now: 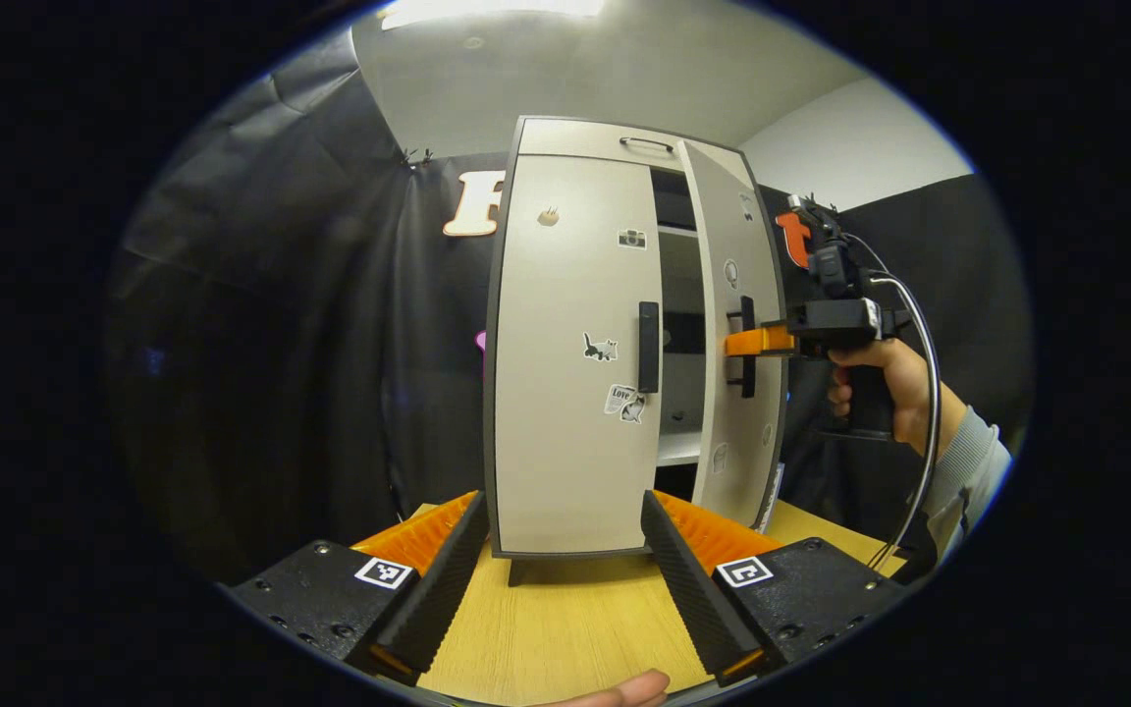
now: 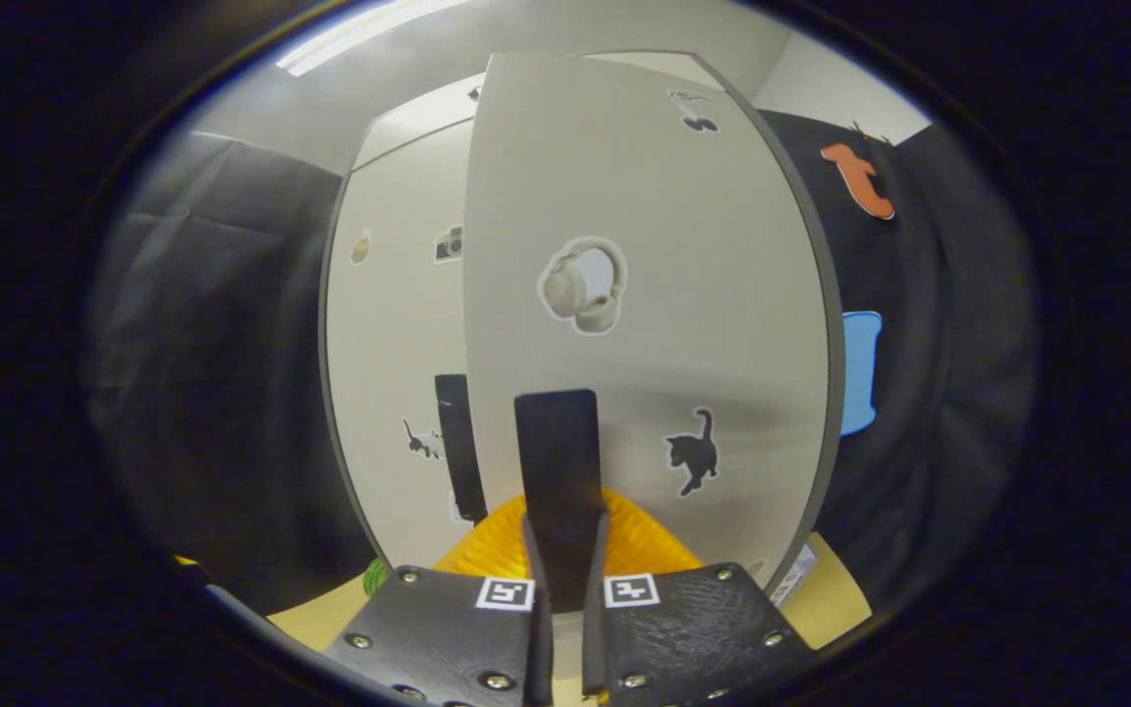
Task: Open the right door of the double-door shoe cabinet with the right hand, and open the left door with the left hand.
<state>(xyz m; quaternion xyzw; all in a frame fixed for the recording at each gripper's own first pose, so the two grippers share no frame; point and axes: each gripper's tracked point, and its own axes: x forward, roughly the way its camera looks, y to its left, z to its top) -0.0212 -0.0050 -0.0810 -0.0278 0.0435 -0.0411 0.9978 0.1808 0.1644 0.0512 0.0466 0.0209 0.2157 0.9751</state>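
1. Two grippers are at work around the shoe cabinet (image 1: 575,344), which stands on a pale wooden table (image 1: 565,628) and serves as the landmark here.
2. Nearest in the left gripper view, the left gripper (image 1: 565,560) has its fingers spread wide, holding nothing, with bare tabletop between them and the cabinet's bottom front edge just beyond the fingertips.
3. A fingertip of the person's hand (image 1: 624,690) shows at the lower rim of that view, nearer than the cabinet.
4. The left door (image 1: 565,353) lies shut and flush with the cabinet front; its dark upright handle (image 1: 648,347) sits at the door's inner edge, with open room in front of it.
5. The right door (image 1: 737,334) stands swung partly out from the cabinet, leaving a dark gap between the two door edges where inner shelves (image 1: 680,447) show.
6. The right gripper (image 1: 752,341) reaches in from the cabinet's right side, held by a hand (image 1: 885,388) in a light sleeve; its fingers are closed on the right door's handle (image 1: 746,346).
7. In the right gripper view, those fingers (image 2: 551,550) clamp narrowly on the handle (image 2: 558,471), close against the door face (image 2: 644,295).
8. Beyond the cabinet's right edge hangs the black cloth wall (image 1: 939,255), well apart from the open door.
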